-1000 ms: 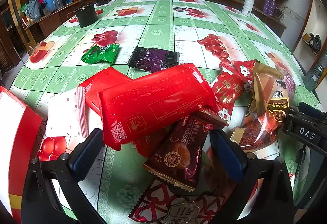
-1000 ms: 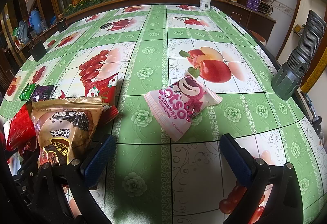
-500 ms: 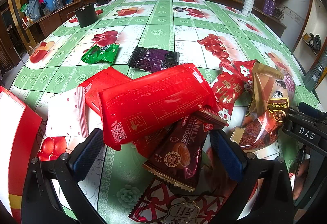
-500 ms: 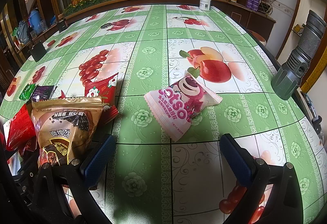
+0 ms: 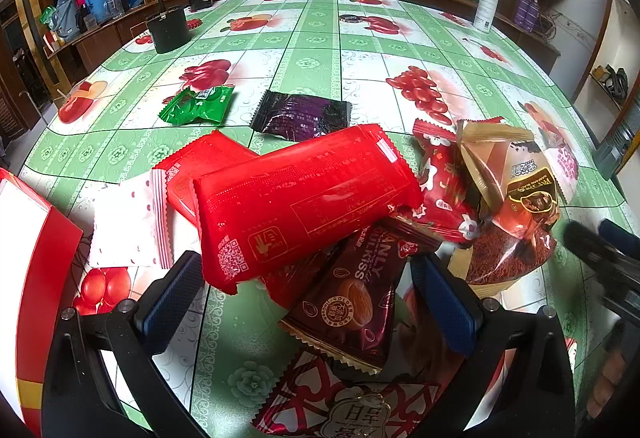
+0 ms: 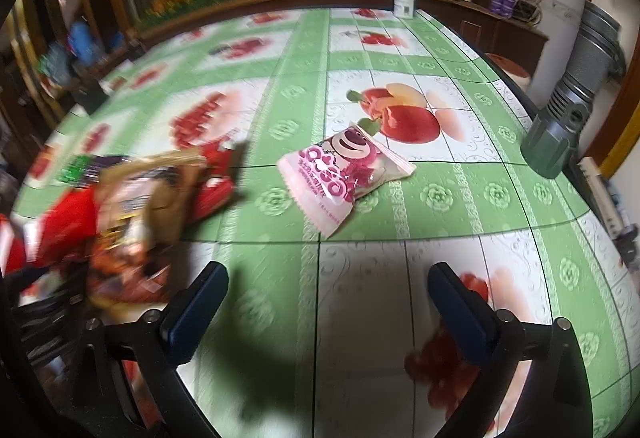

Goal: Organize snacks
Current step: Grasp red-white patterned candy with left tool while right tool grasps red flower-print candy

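Observation:
In the left wrist view my left gripper [image 5: 308,294] is open over a pile of snacks: a big red packet [image 5: 304,198], a brown almond packet [image 5: 352,302] between the fingers, a gold-brown bag [image 5: 516,190], and a white packet [image 5: 128,222]. A green packet [image 5: 198,105] and a purple packet [image 5: 302,116] lie farther back. In the right wrist view my right gripper [image 6: 326,302] is open and empty above the tablecloth, short of a pink bear packet [image 6: 346,174]. The snack pile [image 6: 132,214] is blurred at its left.
A red box [image 5: 28,278] stands at the left edge. A black cup [image 5: 168,28] and a white bottle [image 5: 486,6] stand at the far side. A grey flashlight [image 6: 572,106] stands at the table's right edge. The right gripper shows blurred in the left wrist view [image 5: 600,258].
The right gripper has moved and turned: its view is now blurred and the pink packet sits more centred ahead. The left gripper has stayed put.

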Tool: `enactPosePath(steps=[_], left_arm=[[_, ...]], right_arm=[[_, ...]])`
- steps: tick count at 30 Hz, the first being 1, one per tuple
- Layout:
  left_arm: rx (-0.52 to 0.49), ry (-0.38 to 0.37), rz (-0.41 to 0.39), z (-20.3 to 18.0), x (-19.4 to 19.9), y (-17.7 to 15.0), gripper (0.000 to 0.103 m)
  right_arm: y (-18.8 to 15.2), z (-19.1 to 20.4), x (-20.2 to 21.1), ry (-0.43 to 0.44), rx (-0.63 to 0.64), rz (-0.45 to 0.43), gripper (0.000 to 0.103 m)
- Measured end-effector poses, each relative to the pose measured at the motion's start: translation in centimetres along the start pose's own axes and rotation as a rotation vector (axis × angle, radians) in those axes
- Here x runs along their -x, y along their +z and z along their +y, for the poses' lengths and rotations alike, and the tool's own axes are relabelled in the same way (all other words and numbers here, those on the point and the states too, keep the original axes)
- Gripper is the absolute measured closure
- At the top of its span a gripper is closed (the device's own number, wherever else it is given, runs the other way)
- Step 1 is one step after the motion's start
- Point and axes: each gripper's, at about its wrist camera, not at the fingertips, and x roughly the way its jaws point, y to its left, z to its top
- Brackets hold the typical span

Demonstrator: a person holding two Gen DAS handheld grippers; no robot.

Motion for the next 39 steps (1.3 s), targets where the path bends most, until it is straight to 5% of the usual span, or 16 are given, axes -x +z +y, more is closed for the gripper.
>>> enactPosePath(steps=[8, 11, 22, 33, 35, 39], left_arm=[[-0.002, -0.031, 0.045, 0.8, 1.0, -0.5, 0.000], [-0.021, 0.007, -0.005, 1.9, 3.9, -1.0, 0.000], [-0.100, 0.053, -0.098, 5.2, 10.4, -4.6, 0.000], [-0.097, -0.030, -0.126, 5.9, 10.6, -5.3, 0.000], [-0.099, -0.028, -0.125, 5.8, 10.5, -5.4, 0.000], [-0.160, -0.033, -0.099, 4.3, 10.0, -5.3, 0.000]], right_arm=[[-3.8, 1.4, 6.8, 0.216, 0.167, -0.094, 0.002], [-4.8, 3.5, 7.7, 0.278, 0.262, -0.080, 0.002], [-6.5, 9.1, 6.0, 0.268, 0.422, -0.036, 0.005], [-6.5, 9.2, 3.7, 0.216, 0.397, 0.044, 0.043], [-6.6, 9.1, 3.8, 0.230, 0.388, 0.027, 0.064], [-5.7, 7.3, 3.5, 0.335, 0.257, 0.037, 0.069]])
